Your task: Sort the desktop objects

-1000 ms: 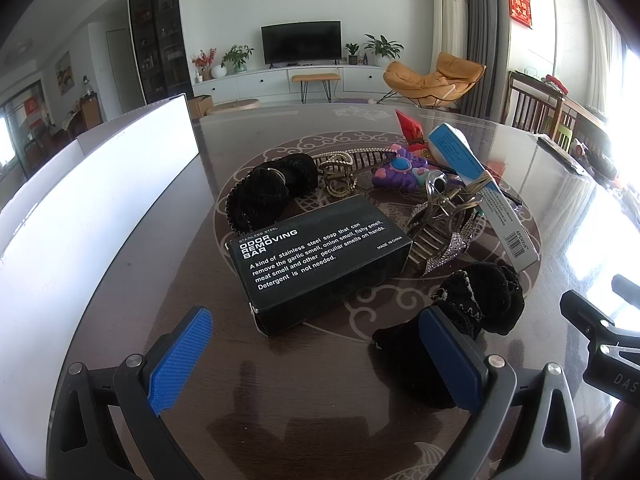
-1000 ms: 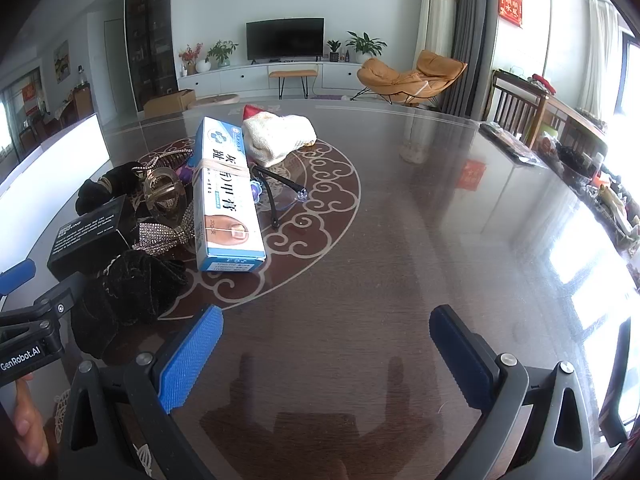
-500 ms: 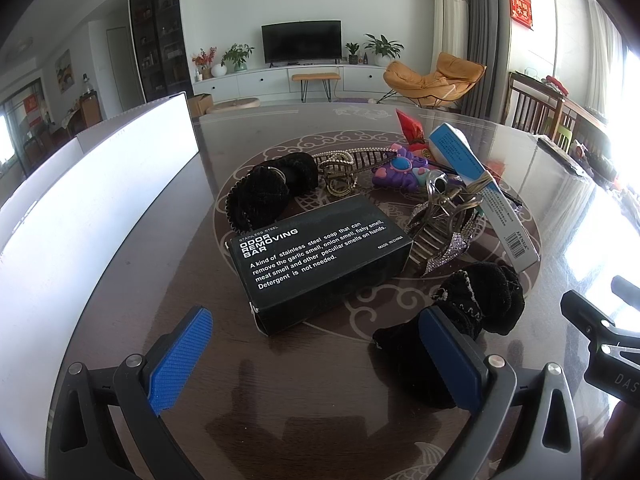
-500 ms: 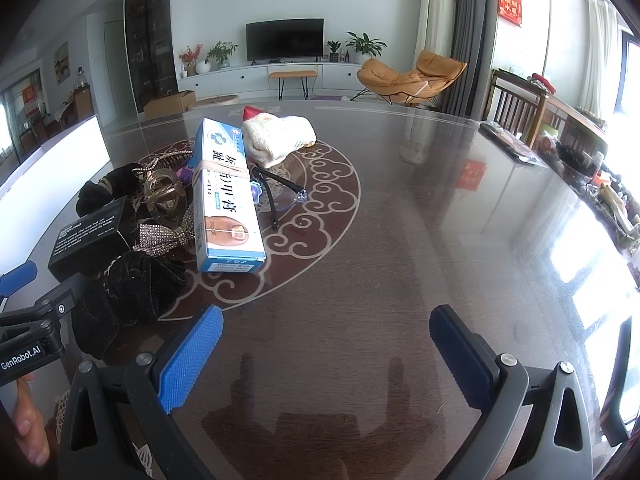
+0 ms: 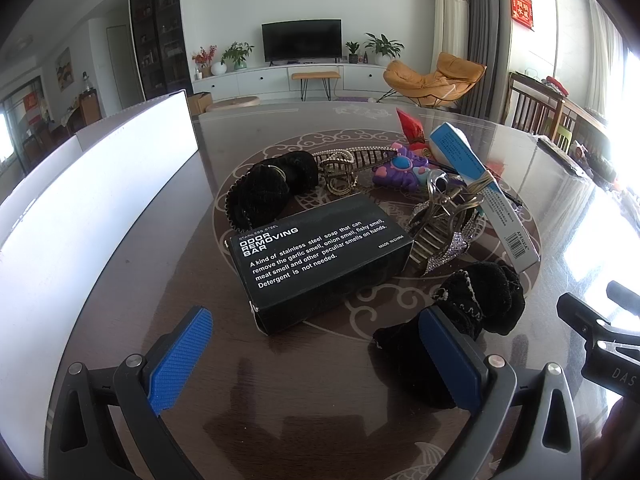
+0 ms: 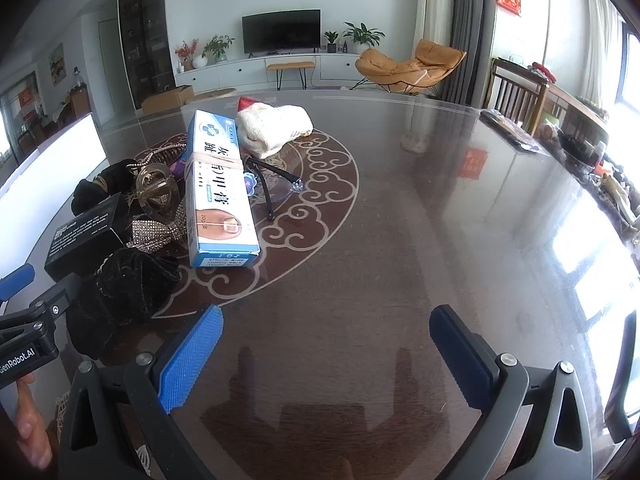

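Both grippers, L (image 5: pixel 316 354) & R (image 6: pixel 326 354): jaws wide, nothing between.

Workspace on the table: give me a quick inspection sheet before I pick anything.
Surface: dark glossy table with a scroll medallion, reflective.
Job's things: black soap box; blue ointment box with a rubber band round it; black scrunchie nearest the left gripper; second black scrunchie; rhinestone hair claw; gold hair claw; purple toy; glasses; cream knit cloth.
Clutter: white board along the left edge.
Grippers: left gripper open, empty; right gripper open, empty, over bare table.
Cables: nothing seen.
Surroundings: living room, TV, orange chair.
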Demonstrator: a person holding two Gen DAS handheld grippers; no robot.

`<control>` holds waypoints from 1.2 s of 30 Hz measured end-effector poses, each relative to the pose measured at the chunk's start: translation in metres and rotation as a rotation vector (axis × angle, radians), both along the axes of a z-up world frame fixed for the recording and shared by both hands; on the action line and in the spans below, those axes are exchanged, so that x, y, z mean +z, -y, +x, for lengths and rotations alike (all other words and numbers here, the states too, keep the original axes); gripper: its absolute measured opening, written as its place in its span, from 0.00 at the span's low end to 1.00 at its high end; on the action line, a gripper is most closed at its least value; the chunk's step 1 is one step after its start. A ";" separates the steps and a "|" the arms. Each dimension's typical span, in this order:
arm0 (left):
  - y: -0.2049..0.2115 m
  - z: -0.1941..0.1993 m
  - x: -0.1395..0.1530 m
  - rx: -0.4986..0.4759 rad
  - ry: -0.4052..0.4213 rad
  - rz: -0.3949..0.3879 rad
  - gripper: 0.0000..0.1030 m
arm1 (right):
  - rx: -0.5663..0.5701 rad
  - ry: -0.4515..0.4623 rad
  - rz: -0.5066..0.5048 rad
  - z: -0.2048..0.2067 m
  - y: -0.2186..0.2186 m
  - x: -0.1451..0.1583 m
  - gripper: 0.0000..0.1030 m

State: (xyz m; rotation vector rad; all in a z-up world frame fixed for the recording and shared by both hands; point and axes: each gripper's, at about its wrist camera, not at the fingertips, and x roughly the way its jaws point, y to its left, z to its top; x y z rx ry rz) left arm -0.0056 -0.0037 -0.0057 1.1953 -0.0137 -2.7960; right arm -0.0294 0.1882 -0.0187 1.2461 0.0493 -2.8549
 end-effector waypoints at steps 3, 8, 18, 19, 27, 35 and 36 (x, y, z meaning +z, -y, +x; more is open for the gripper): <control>-0.001 0.001 -0.001 0.002 0.013 0.010 1.00 | -0.009 0.007 -0.010 -0.001 -0.002 -0.001 1.00; -0.002 0.003 -0.002 0.005 0.017 0.022 1.00 | -0.007 0.025 -0.023 -0.004 -0.003 -0.003 1.00; 0.000 0.018 -0.004 -0.074 0.038 0.007 1.00 | 0.022 0.082 -0.027 -0.012 -0.001 -0.013 1.00; 0.002 0.021 -0.003 -0.084 0.042 -0.009 1.00 | 0.024 0.084 -0.026 -0.012 0.000 -0.014 1.00; 0.032 0.017 -0.005 -0.120 0.221 -0.063 1.00 | 0.026 0.096 -0.028 -0.013 0.000 -0.016 1.00; 0.029 0.011 -0.009 -0.124 0.230 0.005 1.00 | 0.025 0.108 -0.036 -0.014 -0.001 -0.018 1.00; 0.029 0.011 -0.008 -0.120 0.227 0.007 1.00 | 0.025 0.108 -0.036 -0.014 -0.001 -0.018 1.00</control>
